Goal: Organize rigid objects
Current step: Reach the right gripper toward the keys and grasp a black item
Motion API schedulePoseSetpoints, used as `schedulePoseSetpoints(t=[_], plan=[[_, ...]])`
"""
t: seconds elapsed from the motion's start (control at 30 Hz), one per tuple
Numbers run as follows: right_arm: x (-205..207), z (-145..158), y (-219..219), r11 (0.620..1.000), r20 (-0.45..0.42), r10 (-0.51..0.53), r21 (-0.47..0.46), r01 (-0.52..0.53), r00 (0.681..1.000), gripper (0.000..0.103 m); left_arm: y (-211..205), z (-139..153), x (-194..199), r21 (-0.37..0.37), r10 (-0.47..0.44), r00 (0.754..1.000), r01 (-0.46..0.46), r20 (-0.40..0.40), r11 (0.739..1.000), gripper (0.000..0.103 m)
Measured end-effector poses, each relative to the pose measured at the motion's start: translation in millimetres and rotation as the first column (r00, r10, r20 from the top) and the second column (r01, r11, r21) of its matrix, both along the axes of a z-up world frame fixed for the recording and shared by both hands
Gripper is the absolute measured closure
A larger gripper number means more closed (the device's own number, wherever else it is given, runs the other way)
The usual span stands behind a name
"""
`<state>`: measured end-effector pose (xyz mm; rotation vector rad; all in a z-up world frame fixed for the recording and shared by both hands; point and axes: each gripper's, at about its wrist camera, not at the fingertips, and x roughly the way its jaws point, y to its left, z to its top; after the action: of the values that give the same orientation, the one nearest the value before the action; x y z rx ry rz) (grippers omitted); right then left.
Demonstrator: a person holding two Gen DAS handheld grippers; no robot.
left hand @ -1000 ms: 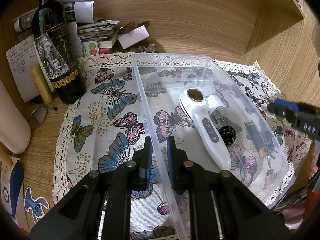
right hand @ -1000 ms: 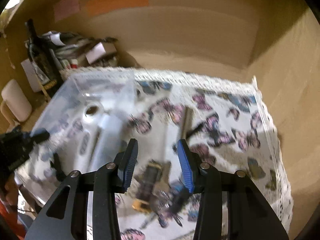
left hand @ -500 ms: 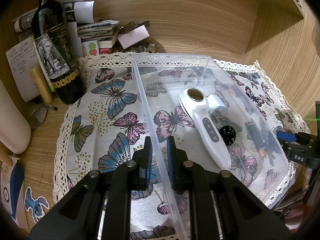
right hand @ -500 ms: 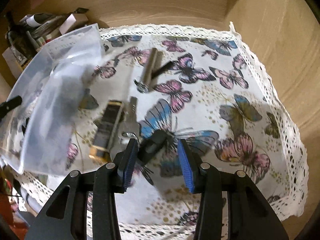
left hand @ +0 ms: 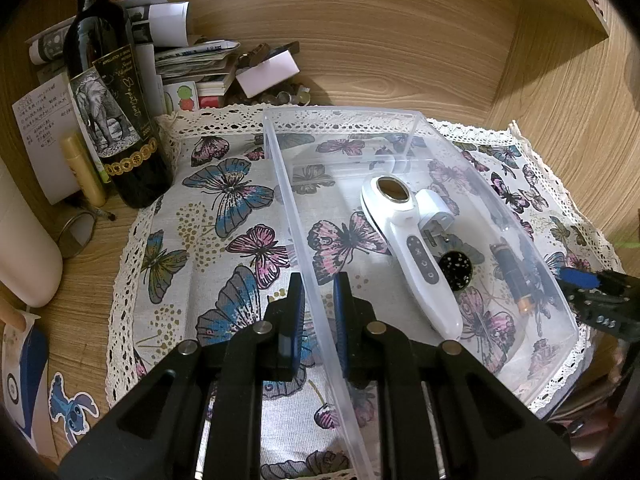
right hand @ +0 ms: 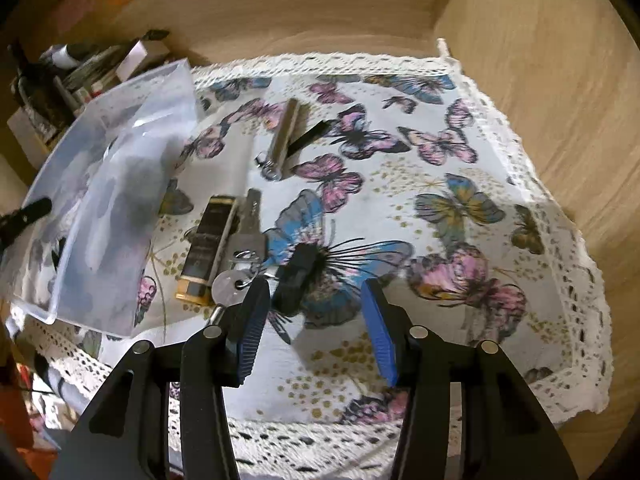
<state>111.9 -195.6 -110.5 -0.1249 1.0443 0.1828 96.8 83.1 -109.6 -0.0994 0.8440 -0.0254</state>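
Left gripper (left hand: 318,312): jaws nearly closed, clamped on the near side wall of the clear plastic bin (left hand: 412,120), one finger outside the wall, one inside. Likely purpose: to pin the bin in place on the butterfly cloth (left hand: 224,216) while the other hand loads it.

Inside the bin, ahead and to the right of the left gripper: a white handheld device (left hand: 404,236), a small black speckled disc (left hand: 454,270) touching its handle, and a dark cylindrical item (left hand: 512,276) against the far wall. These count as sorted.

Right gripper (right hand: 316,320): jaws part open and empty, having widened a little over the last second, though not within the last half second. The gripper points steeply down at the cloth. Just beyond the fingertips, slightly left of centre, lies a small black block (right hand: 296,276). Left of it sits a key bunch (right hand: 240,256), and beside that a black-and-gold rectangular item (right hand: 208,248). Further ahead lies a metal folding tool (right hand: 286,136), well apart from the rest.

Judgement: the right gripper is lined up for the black block or the key bunch; which one cannot be told. The gap looks wide enough to straddle the block. The keys are loose and linked, so a pinch on one may drag the others.
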Motion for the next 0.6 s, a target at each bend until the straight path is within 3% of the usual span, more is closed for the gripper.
schedulePoseSetpoints(t=[0.13, 0.23, 0.6], plan=[[8.5, -10.1, 3.8, 1.0, 0.008, -0.014, -0.024, 0.014, 1.0, 0.059, 0.1, 0.0, -0.1, -0.001, 0.0, 1.0, 0.0, 0.0, 1.0, 0.089], [13.6, -8.6, 2.8, 0.999, 0.029, -0.029, -0.035, 0.03, 0.999, 0.085, 0.3, -0.1, 0.0, 0.0, -0.001, 1.0, 0.001, 0.001, 1.0, 0.089], [21.0, 29.6, 23.4, 1.0, 0.146, 0.022, -0.019, -0.02, 0.989, 0.085, 0.5, -0.1, 0.0, 0.0, -0.001, 1.0, 0.001, 0.001, 1.0, 0.089]])
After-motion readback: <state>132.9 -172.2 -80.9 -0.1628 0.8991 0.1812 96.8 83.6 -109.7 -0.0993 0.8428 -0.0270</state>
